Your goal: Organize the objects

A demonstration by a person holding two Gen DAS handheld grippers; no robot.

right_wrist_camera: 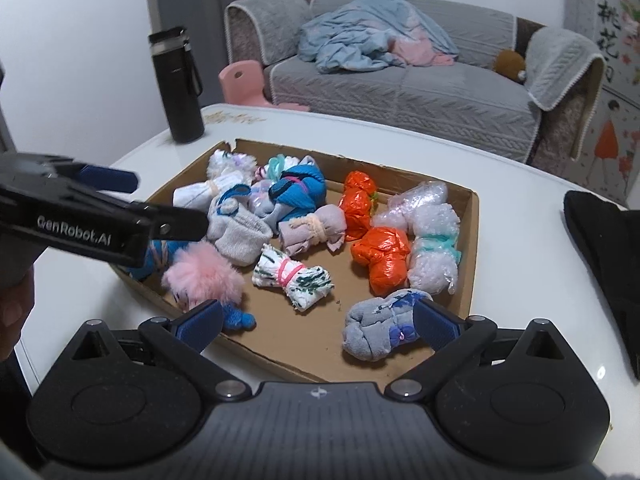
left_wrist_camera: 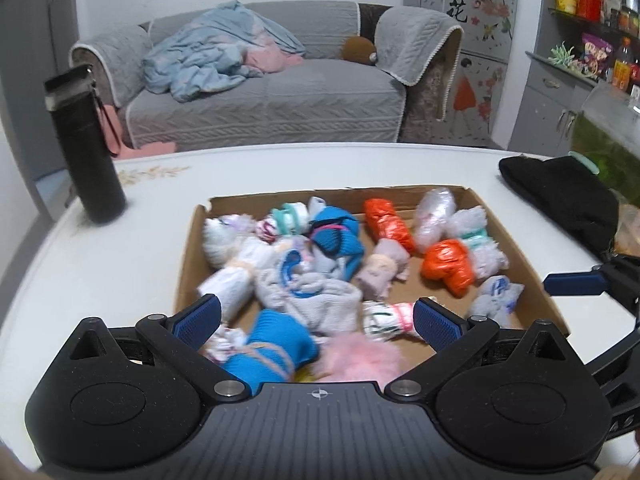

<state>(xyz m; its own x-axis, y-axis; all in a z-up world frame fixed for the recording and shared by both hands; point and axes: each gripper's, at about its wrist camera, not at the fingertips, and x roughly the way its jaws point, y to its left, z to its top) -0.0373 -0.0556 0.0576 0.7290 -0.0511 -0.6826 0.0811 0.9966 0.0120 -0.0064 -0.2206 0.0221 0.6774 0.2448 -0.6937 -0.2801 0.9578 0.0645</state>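
A shallow cardboard tray [left_wrist_camera: 516, 236] [right_wrist_camera: 470, 248] on the white table holds several tied bundles of socks and bags. Among them are orange bag bundles [left_wrist_camera: 448, 266] [right_wrist_camera: 380, 256], a blue sock bundle [left_wrist_camera: 276, 350], a pink fluffy bundle [right_wrist_camera: 204, 276], a white-green patterned bundle [right_wrist_camera: 292, 280] and a grey-blue sock bundle [right_wrist_camera: 380, 328]. My left gripper [left_wrist_camera: 316, 320] is open over the tray's near edge, above the blue and pink bundles. My right gripper [right_wrist_camera: 318, 320] is open over the tray's near right corner, with the grey-blue bundle next to its right finger. Neither holds anything.
A black flask [left_wrist_camera: 86, 144] [right_wrist_camera: 180, 88] stands at the table's far left. A black cloth [left_wrist_camera: 568, 196] [right_wrist_camera: 604, 256] lies at the right edge. A grey sofa with a blue blanket [left_wrist_camera: 260, 80] stands behind the table. Shelves with jars [left_wrist_camera: 600, 40] are at the right.
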